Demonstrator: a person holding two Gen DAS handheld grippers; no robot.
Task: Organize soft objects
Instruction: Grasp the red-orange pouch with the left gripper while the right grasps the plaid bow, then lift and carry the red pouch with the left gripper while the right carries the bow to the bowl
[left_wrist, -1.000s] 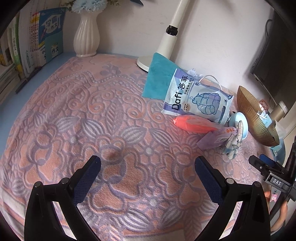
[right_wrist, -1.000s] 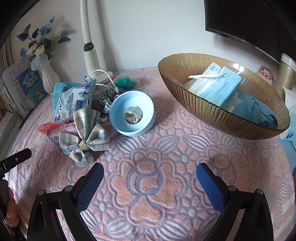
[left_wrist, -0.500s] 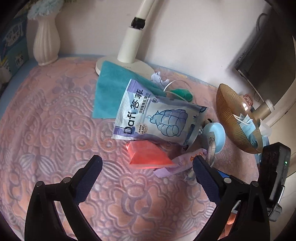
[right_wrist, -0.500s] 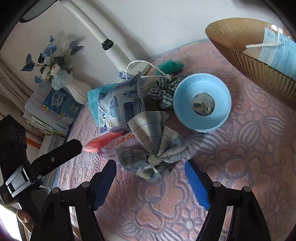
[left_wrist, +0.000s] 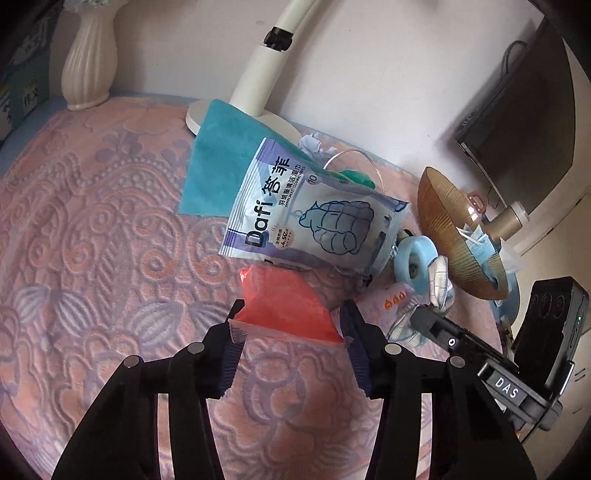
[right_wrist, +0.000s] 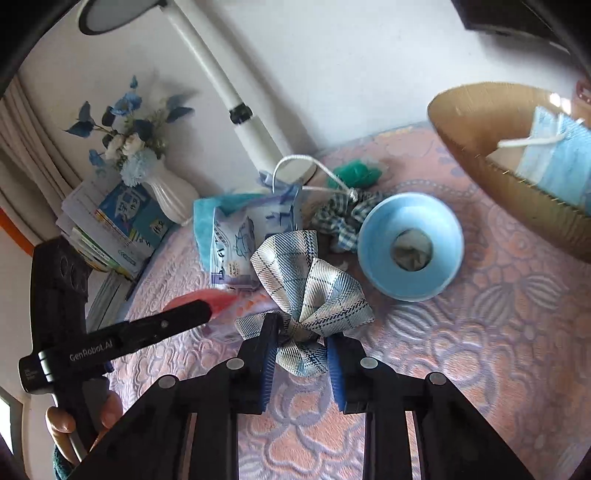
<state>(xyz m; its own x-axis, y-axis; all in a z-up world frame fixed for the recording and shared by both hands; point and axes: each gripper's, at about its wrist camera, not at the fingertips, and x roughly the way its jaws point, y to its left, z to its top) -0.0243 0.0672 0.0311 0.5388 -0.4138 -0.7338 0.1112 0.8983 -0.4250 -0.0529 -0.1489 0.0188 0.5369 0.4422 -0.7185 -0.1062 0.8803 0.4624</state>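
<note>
Our left gripper (left_wrist: 291, 325) is closing on the red soft pouch (left_wrist: 284, 302) and our right gripper (right_wrist: 301, 350) on the plaid bow (right_wrist: 306, 291), both mid-table on the pink embossed cloth (left_wrist: 92, 258). Face masks (right_wrist: 554, 155) already lie in the golden bowl (right_wrist: 480, 122) near the right edge; wet wipes (left_wrist: 314, 210), towel and scrunchie remain.
</note>
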